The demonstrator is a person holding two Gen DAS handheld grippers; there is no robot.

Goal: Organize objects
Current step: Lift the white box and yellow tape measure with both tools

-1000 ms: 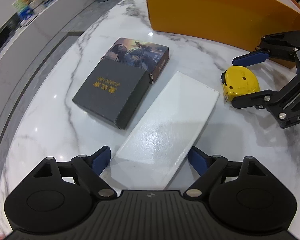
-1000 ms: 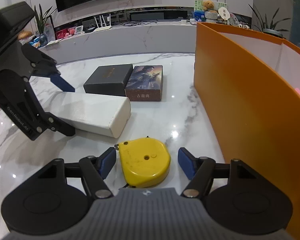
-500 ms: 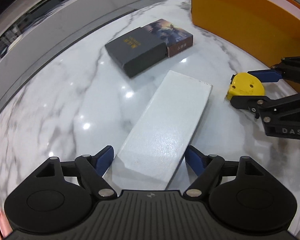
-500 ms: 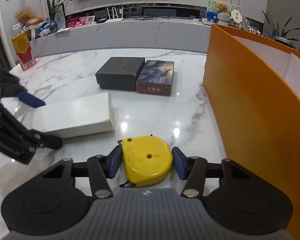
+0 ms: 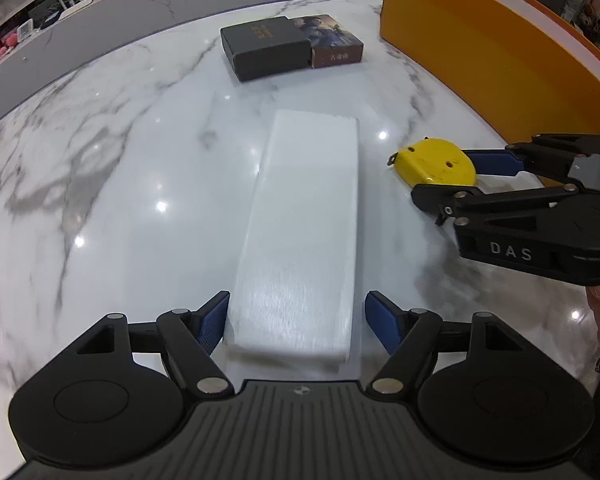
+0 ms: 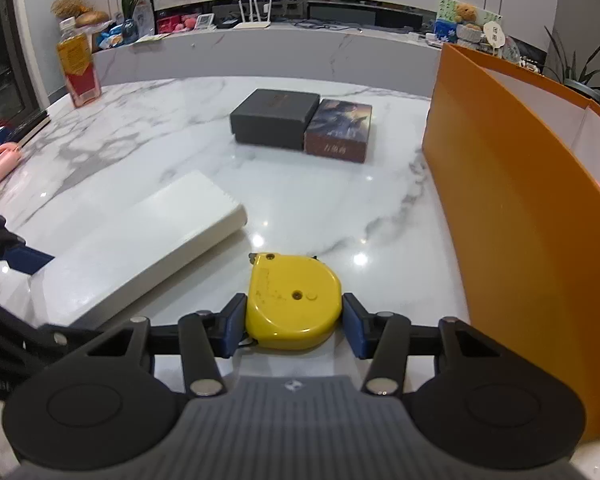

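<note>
Left claw: jaws closing around the near end of the white box; its left pad looks against the box, its right pad stands just clear, so no grip yet. The box lies flat on the table, long axis pointing away. It appears rigid, smooth and probably light; take it across the narrow width near the end.

Right claw: jaws closing, both pads against the flanks of the yellow tape measure, which rests on the table beside the box. Judged compact, hard-shelled and fairly dense; the curved sides may slip, so grip across the flat flanks.

Farther off, a dark box and a picture box sit touching. The orange bin stands at right.

Only the right view shows the bottle. Only the left view shows the left claw's pad gap.
</note>
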